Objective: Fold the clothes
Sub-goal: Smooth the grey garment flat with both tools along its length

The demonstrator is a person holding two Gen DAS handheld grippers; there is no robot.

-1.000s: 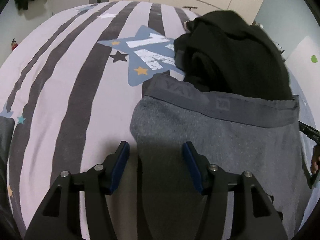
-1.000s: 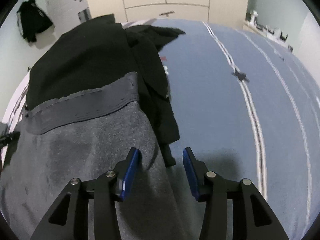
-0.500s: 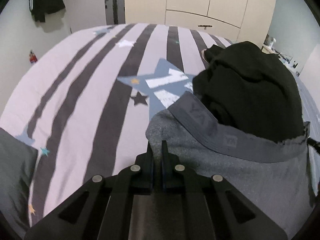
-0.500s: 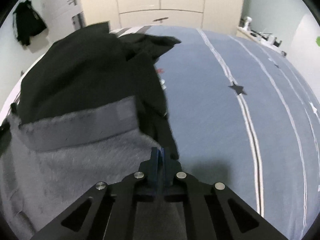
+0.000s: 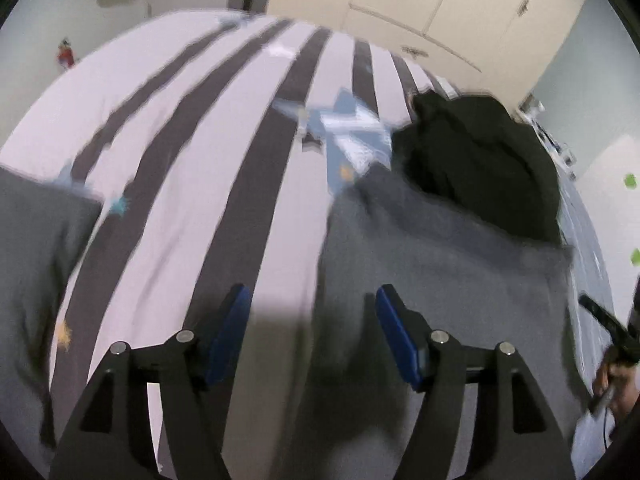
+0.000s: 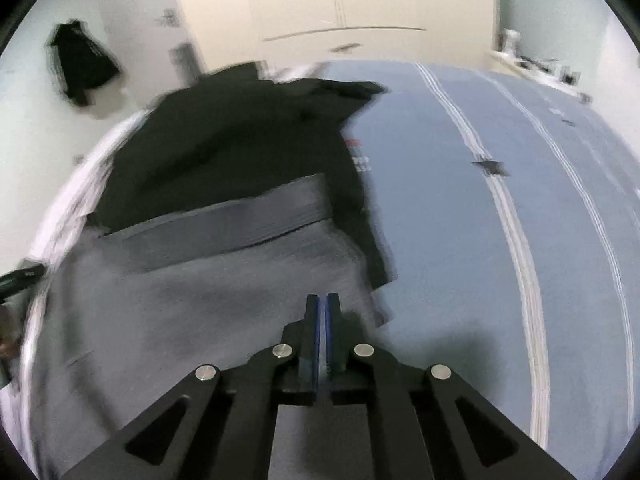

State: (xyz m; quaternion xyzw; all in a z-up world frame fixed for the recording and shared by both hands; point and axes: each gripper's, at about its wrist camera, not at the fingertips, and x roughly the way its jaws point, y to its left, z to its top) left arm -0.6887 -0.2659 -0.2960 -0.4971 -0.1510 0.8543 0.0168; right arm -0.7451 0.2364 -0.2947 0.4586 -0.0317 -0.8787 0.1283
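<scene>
A grey fleece garment with a darker waistband lies on the bed, its far end up against a heap of black clothing. My left gripper is open, and the garment's left edge runs between its blue pads with nothing pinched. My right gripper is shut at the right edge of the grey garment, with the fabric drawn up to its tips. The black clothing spreads behind the waistband. Both views are blurred by motion.
The bed cover is pale with dark stripes and a blue star on the left, and blue with white lines on the right. Another grey cloth lies at the far left. A hand shows at the right. Wardrobe doors stand behind.
My left gripper has opened and let go of the grey garment's left edge, which has dropped back onto the bed. The right gripper stays shut. Both grippers have moved.
</scene>
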